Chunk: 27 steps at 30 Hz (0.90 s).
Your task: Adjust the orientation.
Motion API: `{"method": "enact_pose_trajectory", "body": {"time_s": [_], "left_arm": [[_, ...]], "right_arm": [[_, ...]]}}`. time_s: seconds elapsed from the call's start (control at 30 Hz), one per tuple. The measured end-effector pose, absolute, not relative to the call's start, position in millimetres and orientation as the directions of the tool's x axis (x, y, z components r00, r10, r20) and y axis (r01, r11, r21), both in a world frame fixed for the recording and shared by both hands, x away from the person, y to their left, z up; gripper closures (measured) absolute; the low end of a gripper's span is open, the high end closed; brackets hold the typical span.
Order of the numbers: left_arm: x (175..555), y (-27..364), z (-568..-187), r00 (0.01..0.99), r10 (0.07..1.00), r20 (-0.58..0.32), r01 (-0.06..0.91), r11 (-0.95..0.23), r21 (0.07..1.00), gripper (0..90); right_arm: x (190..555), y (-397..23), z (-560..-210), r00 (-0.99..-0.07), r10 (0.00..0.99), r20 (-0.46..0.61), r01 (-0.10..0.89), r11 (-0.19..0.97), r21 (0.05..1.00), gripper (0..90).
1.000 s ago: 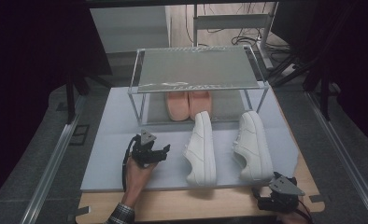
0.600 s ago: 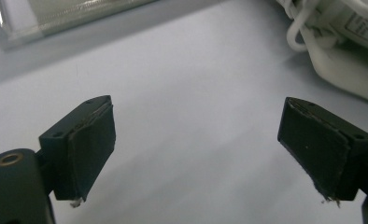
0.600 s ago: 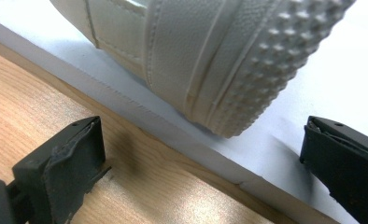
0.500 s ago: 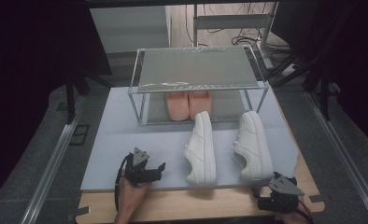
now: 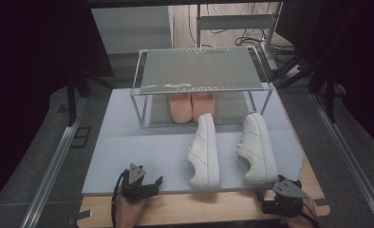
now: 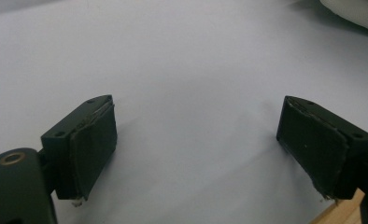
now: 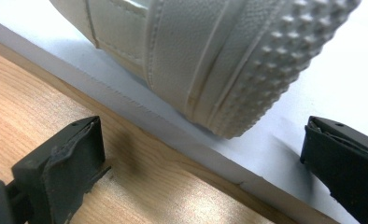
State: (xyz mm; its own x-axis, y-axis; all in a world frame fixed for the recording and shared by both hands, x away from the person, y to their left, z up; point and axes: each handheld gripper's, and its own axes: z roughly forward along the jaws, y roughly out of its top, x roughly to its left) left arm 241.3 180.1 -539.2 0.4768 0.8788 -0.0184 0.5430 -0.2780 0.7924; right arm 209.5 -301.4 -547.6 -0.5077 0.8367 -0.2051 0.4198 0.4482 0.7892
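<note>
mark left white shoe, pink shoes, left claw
left white shoe (image 5: pixel 204 153), high view, on its upper.
pink shoes (image 5: pixel 191 106), high view, where the pair meets, under the rack.
left claw (image 5: pixel 153 183), high view, between its fingertips.

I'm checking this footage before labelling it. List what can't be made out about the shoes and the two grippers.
- Pink shoes: high view, the rack's top shelf hides their far ends.
- Right white shoe: right gripper view, cut off by the top edge; just its heel end shows.
- Left white shoe: left gripper view, a sliver at the top right corner.
- Right gripper: high view, its grey plate covers the jaws.
- Left gripper: high view, too small to judge the jaws.
</note>
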Motion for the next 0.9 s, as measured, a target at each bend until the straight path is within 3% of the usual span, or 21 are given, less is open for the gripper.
{"method": "enact_pose_trajectory", "body": {"time_s": [0.4,0.73,0.9], "left_arm": [[241.5,180.3,-539.3,0.476,0.879,-0.022,0.546,-0.275,0.792,12.0],[241.5,180.4,-539.2,0.475,0.88,-0.024,0.547,-0.274,0.791,12.0],[241.6,180.5,-539.3,0.476,0.879,-0.024,0.546,-0.274,0.791,12.0]], "right_arm": [[207.4,-300.0,-543.3,-0.507,0.838,-0.201,0.452,0.457,0.766,0.0],[201.5,-304.6,-530.6,-0.53,0.845,-0.073,0.529,0.397,0.75,0.0],[198.4,-311.0,-521.8,-0.516,0.855,-0.044,0.527,0.357,0.771,16.9]]}}
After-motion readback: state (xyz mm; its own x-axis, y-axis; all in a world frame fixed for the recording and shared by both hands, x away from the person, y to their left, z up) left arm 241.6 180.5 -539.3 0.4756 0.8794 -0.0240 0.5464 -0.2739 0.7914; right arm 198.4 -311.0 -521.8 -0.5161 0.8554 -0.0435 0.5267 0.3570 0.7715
